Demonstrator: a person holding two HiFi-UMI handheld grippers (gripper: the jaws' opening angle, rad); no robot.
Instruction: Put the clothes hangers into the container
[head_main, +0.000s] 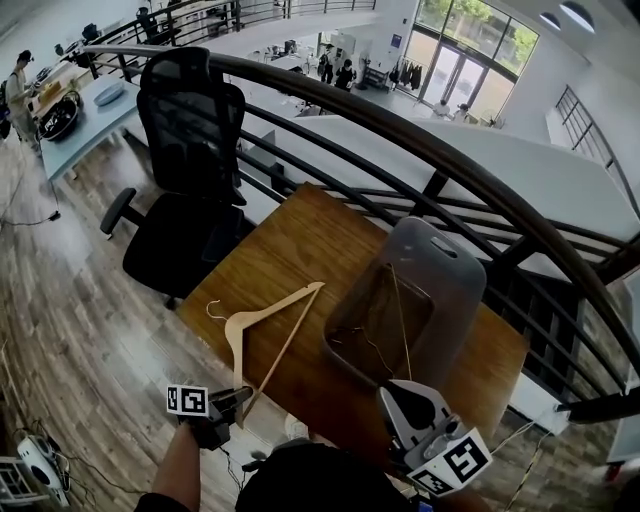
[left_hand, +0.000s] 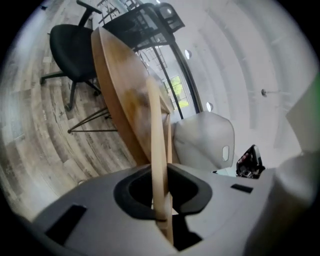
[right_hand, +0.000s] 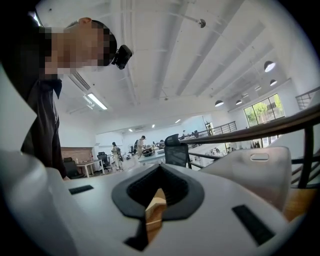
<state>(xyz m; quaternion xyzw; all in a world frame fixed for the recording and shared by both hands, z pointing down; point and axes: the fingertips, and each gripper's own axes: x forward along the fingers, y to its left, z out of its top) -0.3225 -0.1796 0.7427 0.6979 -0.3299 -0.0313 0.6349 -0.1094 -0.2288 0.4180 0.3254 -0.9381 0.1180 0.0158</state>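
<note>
Railing (head_main: 400, 125): dark curved bars that sweep from 10 o'clock to 4 o'clock beyond the table.
Table (head_main: 300, 250): wooden top in the middle of the head view, with one corner toward 12 o'clock.
Chair (head_main: 190, 150): black office chair on the plank floor at 10 o'clock from the table, just beside its edge.
Container (head_main: 455, 285): grey see-through bin on the table's 3 o'clock half. Its handle slot is at the far end and its near end is toward 6 o'clock.
Hanger (head_main: 236, 350): wooden, on the table's 8 o'clock part, well apart from the container. Its hook is toward 10 o'clock and one shoulder tip points to 1 o'clock at the container. The other end is at 6 o'clock, in the left gripper.
Wire hangers (head_main: 400, 320): thin metal ones inside the container, leaning on its walls. I cannot tell how many there are.
Left gripper (head_main: 238, 398): at 7 o'clock off the table's near edge. Its jaws are pinched on the hanger's near end, and the left gripper view shows the wooden bar running out between them.
Right gripper (right_hand: 155, 205): at 5 o'clock, just short of the container's near end. Its jaws are pressed together. A wood-coloured sliver shows in the slit, but what it is cannot be told.
Marker cubes: one on each gripper, the left (head_main: 187, 400) and the right (head_main: 455, 465).
</note>
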